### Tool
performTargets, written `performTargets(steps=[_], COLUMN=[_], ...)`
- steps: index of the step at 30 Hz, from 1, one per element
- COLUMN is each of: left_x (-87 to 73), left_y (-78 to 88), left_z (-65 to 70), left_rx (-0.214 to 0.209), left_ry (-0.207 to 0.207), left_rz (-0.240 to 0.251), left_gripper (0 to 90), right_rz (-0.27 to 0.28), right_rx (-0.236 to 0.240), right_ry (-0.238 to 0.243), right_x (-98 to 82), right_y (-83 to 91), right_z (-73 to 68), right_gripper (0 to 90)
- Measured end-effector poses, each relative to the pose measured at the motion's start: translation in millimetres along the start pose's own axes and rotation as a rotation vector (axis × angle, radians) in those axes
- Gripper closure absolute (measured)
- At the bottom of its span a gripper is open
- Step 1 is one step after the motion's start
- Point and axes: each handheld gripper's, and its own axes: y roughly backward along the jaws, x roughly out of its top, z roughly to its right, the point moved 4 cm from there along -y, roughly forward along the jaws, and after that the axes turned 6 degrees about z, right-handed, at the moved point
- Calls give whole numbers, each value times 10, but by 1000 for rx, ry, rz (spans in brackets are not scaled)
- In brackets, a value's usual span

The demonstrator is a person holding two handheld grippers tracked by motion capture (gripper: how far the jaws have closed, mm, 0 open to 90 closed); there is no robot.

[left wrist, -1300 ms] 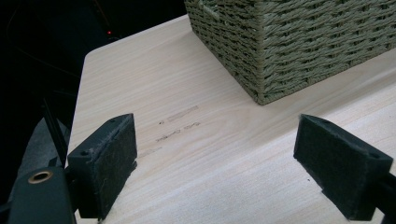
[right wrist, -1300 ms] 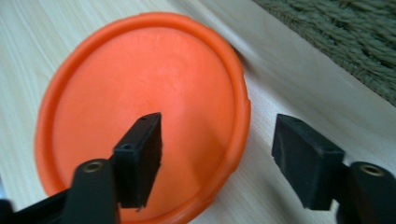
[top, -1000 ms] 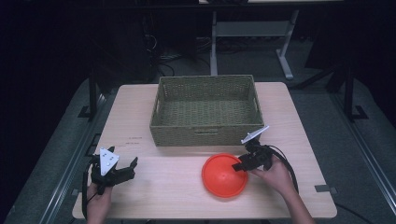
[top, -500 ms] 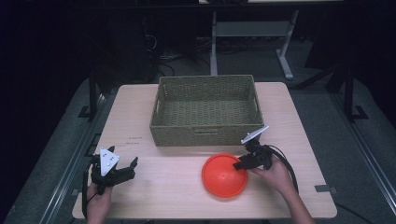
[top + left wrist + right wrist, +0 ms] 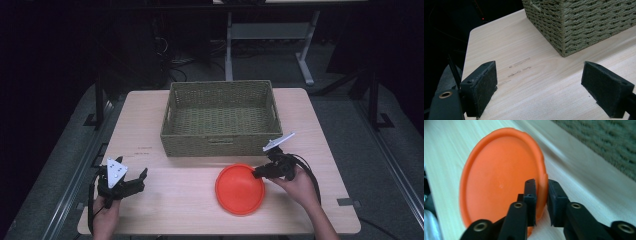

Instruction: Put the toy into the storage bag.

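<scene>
Left gripper (image 5: pixel 136 181): rests at the table's (image 5: pixel 175 210) near left corner, held in the left hand (image 5: pixel 106 220); jaws stand wide apart with nothing between them. In the left gripper view the bare wood shows between the two pads (image 5: pixel 480 86), with faint printed marks (image 5: pixel 519 67) ahead. No shift from the pictures half a second and a second earlier.

Basket (image 5: pixel 220 117): woven, empty, at the middle back of the table. Its near wall lies just beyond the plate, apart from it.

Plate (image 5: pixel 240 189): orange, lying flat on the table right of centre, in front of the basket. It sits where it sat a second ago.

Right gripper (image 5: pixel 257 174): jaws closed on the plate's right rim. In the right gripper view one jaw sits over the rim (image 5: pixel 543 192), the other under or outside it, pinched close together. Compared with the earlier pictures the gripper has barely moved; the grip looks settled rather than newly begun.

Right hand (image 5: pixel 297 185): behind the gripper, at the table's near right.

Meaning: the plate seems gripped but not yet lifted; the next move is likely a lift towards the basket.

In the way: the basket's near wall stands between plate and basket floor, so the plate would have to rise over it. A thin rim grip could let the plate tilt or slip.
</scene>
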Motion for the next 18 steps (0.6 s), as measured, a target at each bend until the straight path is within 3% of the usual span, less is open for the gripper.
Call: performTargets(steps=[2,11,18], left_x=[0,-2,-1], left_y=[1,2,10], left_z=[-9,-8,-13], left_rx=[-1,2,5], left_ry=[-7,1,-1], left_rz=[1,4,4], left_gripper=[128,128,128], right_rz=[28,39,82], right_rx=[22,10,19], right_ry=[-7,86,134], right_x=[42,249,411], right_y=[59,239,400], right_z=[-48,-369,-513], right_gripper=[815,819,821])
